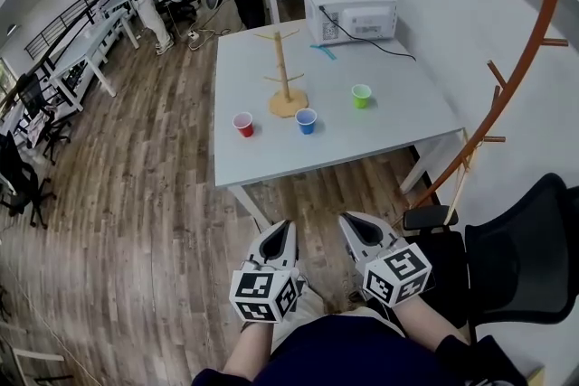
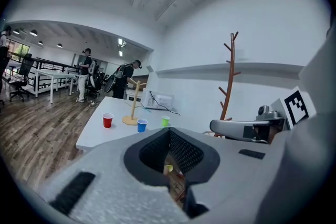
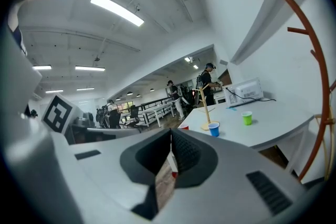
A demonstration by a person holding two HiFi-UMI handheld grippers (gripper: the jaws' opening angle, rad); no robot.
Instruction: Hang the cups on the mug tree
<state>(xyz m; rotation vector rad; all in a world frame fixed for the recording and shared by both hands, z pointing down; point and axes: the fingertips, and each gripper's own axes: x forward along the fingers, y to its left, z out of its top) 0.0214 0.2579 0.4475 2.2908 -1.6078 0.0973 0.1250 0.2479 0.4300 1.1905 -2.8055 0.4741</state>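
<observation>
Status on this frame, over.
Left hand-held gripper and right hand-held gripper shut, empty. Red cup, blue cup, green cup on table, mug tree bare. Nothing in the way.

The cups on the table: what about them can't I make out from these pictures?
- Handles on the red cup, blue cup and green cup: too small in every view to tell.
- In the right gripper view, the red cup is mostly hidden behind the right gripper.
- Pegs of the mug tree, head view: too thin and small to count surely.
</observation>
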